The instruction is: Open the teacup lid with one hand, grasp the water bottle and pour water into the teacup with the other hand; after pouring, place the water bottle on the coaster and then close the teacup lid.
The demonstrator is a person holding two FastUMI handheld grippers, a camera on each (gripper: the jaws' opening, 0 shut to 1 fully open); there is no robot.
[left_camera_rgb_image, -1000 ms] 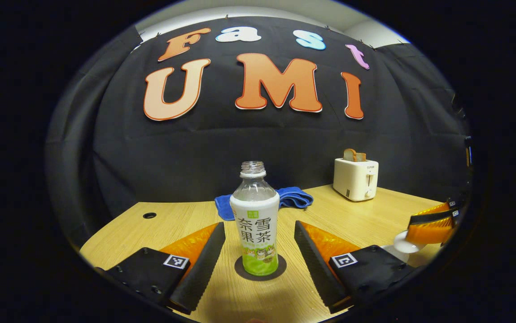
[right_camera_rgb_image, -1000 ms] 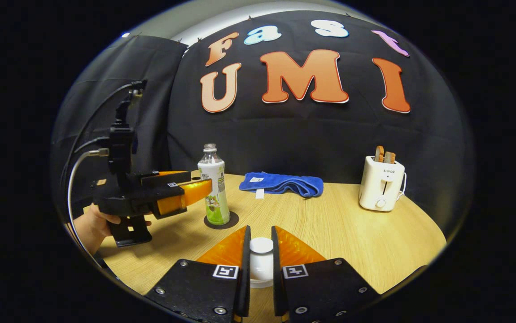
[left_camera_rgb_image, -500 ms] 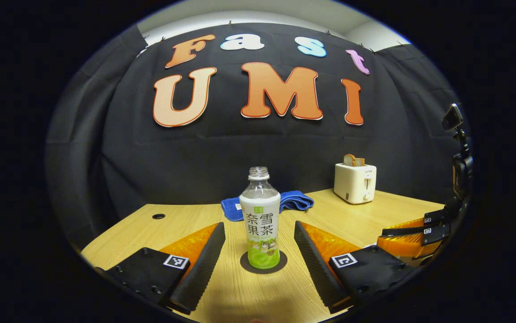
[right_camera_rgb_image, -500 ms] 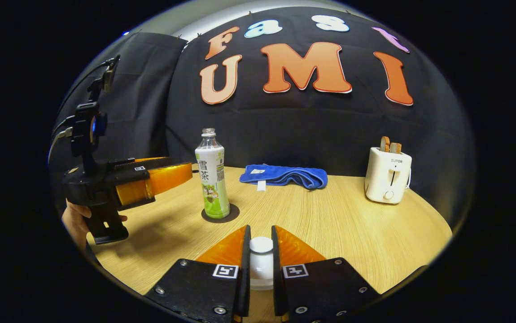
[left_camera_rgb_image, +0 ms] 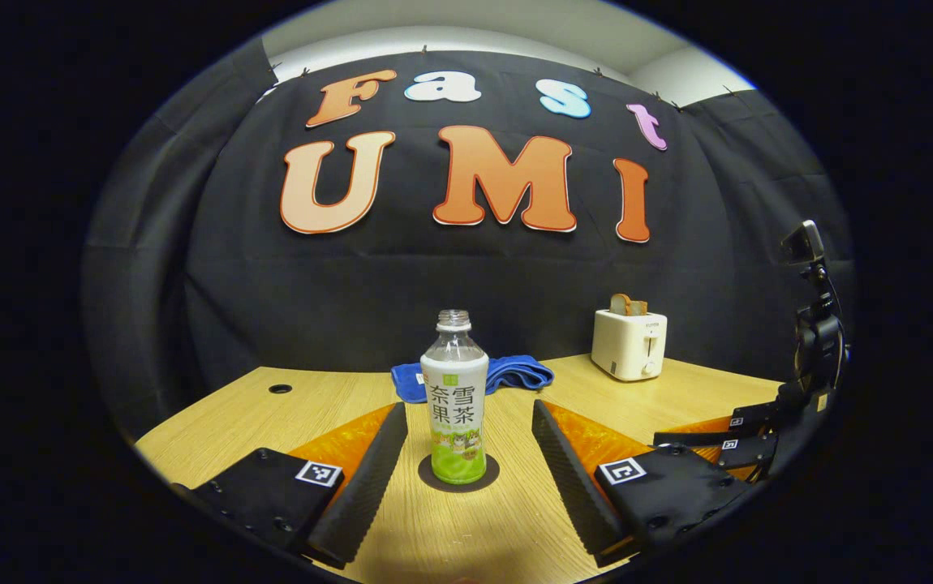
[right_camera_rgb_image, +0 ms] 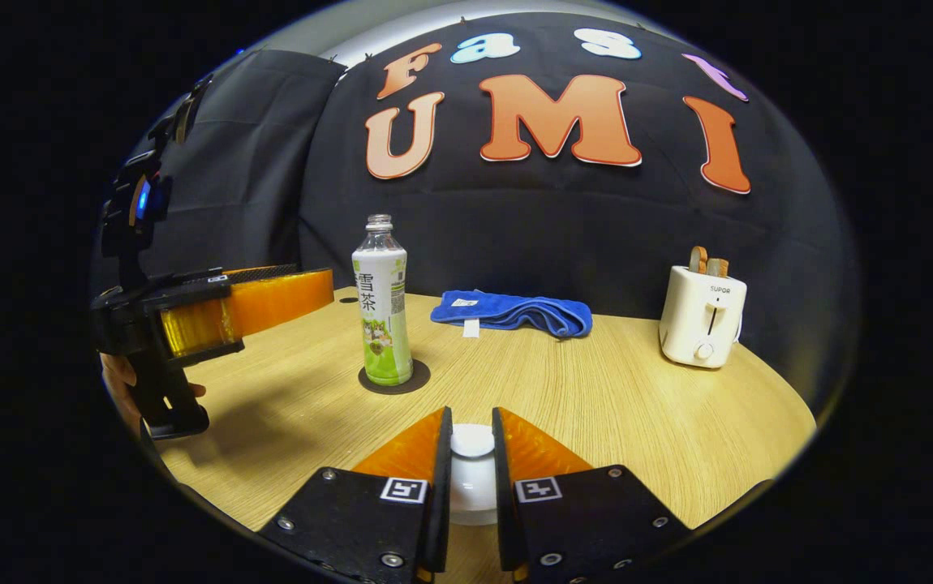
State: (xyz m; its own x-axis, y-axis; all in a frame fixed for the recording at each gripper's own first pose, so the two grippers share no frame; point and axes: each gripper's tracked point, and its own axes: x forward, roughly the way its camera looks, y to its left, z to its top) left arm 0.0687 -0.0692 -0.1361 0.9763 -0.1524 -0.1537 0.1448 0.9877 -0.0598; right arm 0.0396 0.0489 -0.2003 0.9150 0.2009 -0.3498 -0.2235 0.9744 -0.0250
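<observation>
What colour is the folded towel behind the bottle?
The towel is blue, seen best in the right gripper view.

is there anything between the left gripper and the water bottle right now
Nothing visible. In the left gripper view, the left gripper is open, aimed at the water bottle, which stands upright on the coaster; only bare table lies between them. The blue towel sits behind the bottle.
</observation>
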